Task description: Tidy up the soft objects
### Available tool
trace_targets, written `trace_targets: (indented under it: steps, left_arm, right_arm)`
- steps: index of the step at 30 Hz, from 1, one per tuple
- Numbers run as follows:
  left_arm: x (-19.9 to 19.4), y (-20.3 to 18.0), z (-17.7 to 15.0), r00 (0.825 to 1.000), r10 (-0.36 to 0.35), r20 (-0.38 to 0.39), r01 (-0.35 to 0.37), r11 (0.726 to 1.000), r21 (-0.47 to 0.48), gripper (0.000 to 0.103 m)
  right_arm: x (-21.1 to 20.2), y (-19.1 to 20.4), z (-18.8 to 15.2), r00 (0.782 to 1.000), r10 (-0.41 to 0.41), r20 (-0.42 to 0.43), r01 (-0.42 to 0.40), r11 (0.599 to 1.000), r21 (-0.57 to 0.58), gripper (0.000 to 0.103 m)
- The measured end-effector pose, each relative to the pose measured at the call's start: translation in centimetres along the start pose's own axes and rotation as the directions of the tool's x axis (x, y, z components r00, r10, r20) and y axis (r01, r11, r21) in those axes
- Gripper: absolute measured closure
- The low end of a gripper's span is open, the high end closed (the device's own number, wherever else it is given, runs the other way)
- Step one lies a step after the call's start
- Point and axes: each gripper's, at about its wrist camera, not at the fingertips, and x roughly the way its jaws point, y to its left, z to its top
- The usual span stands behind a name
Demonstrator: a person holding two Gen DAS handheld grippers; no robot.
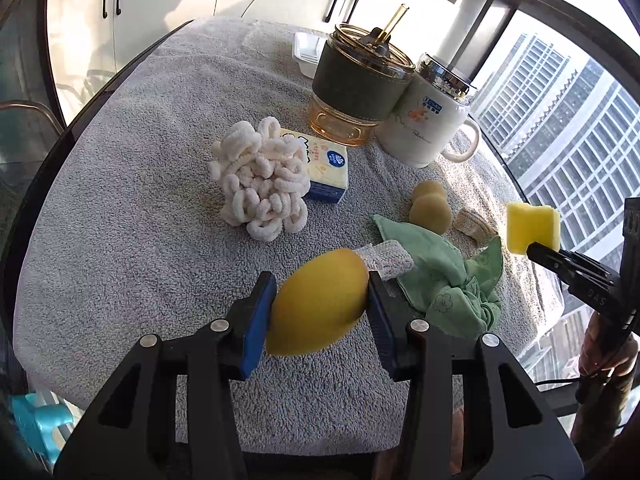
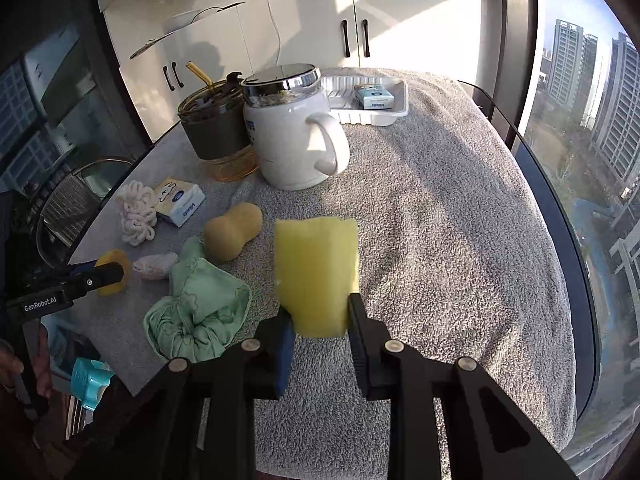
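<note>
Left gripper (image 1: 322,312), jaws clamped on a round yellow sponge (image 1: 320,300) above the grey towel (image 1: 140,220). Right gripper (image 2: 320,316), jaws pinching a rectangular sponge (image 2: 316,272) aloft, beside the green cloth (image 2: 200,308).

Strong daylight enters from the tall glass window (image 2: 576,128) at three o'clock, casting shadows; fisheye edges bend darkly.
</note>
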Motion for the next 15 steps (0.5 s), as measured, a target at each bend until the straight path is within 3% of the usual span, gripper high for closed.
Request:
trace_targets:
  steps: [8, 15]
  left_arm:
    - [-0.9, 4.3, 1.7, 0.991, 0.13, 0.029, -0.129, 0.991, -0.035, 0.06]
    - [-1.4, 7.8, 5.2, 0.969, 0.235, 0.077, -0.232, 0.971, -0.051, 0.06]
  right_arm:
    - [-0.4, -3.3, 0.7, 0.997, -0.076, 0.015, 0.075, 0.996, 0.055, 0.076]
    - [0.9, -6.4, 2.2, 0.992, -0.125, 0.006, 0.124, 0.988, 0.097, 0.076]
